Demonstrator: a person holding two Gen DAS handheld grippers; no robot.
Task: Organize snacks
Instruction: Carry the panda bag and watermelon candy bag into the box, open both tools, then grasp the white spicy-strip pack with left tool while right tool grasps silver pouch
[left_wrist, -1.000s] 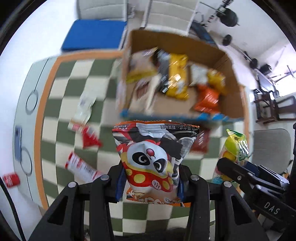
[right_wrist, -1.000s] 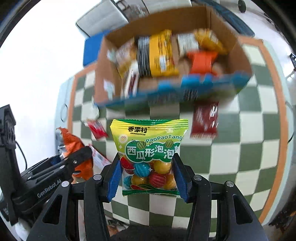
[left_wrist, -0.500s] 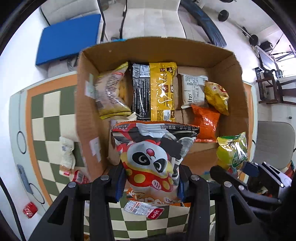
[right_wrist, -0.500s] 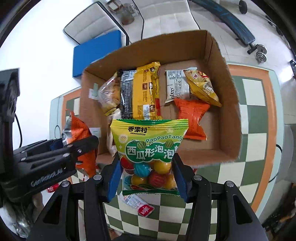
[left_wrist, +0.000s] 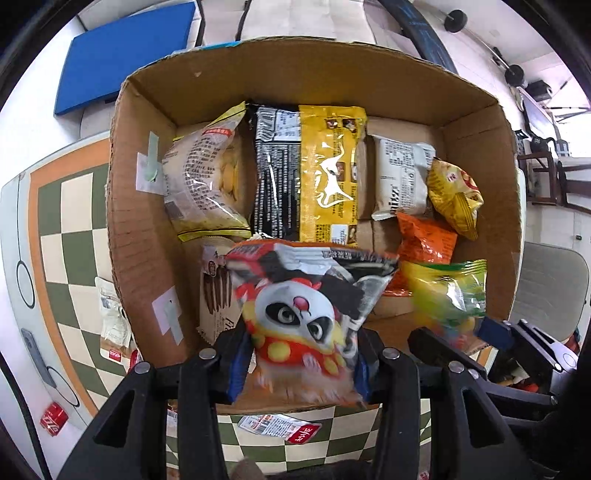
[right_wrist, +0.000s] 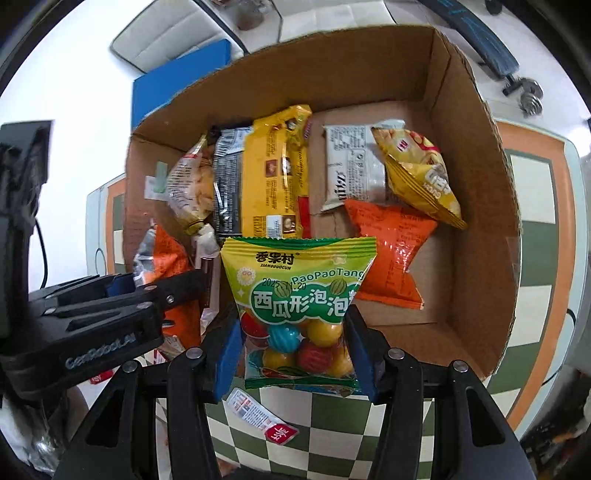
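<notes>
Cardboard fills most of both views: a large open box (left_wrist: 133, 206) sits on my green-and-cream checkered worktop (left_wrist: 62, 251), its flaps up and its floor partly covered with snacks. Lying inside, from largest down, are a long yellow-and-black packet (left_wrist: 314, 173), a clear bag of pale biscuits (left_wrist: 203, 177), an orange pouch (right_wrist: 388, 254), a white wafer pack (left_wrist: 399, 177) and a small yellow crisp bag (right_wrist: 417, 173) resting partly on the wafer pack.

My left claw (left_wrist: 299, 365) is clamped on a panda-print snack bag (left_wrist: 306, 314), held upright above the near edge of the box; the bag is blurred in the left wrist view. My right claw (right_wrist: 295, 358) is clamped on a green-topped bag of coloured gumballs (right_wrist: 295, 306), also upright, above the box's near wall and just beside the left claw.

On the worktop in front of the box lies a small white sachet with a red end (right_wrist: 258, 417). A small red can (left_wrist: 53, 428) lies near the worktop's left edge.
</notes>
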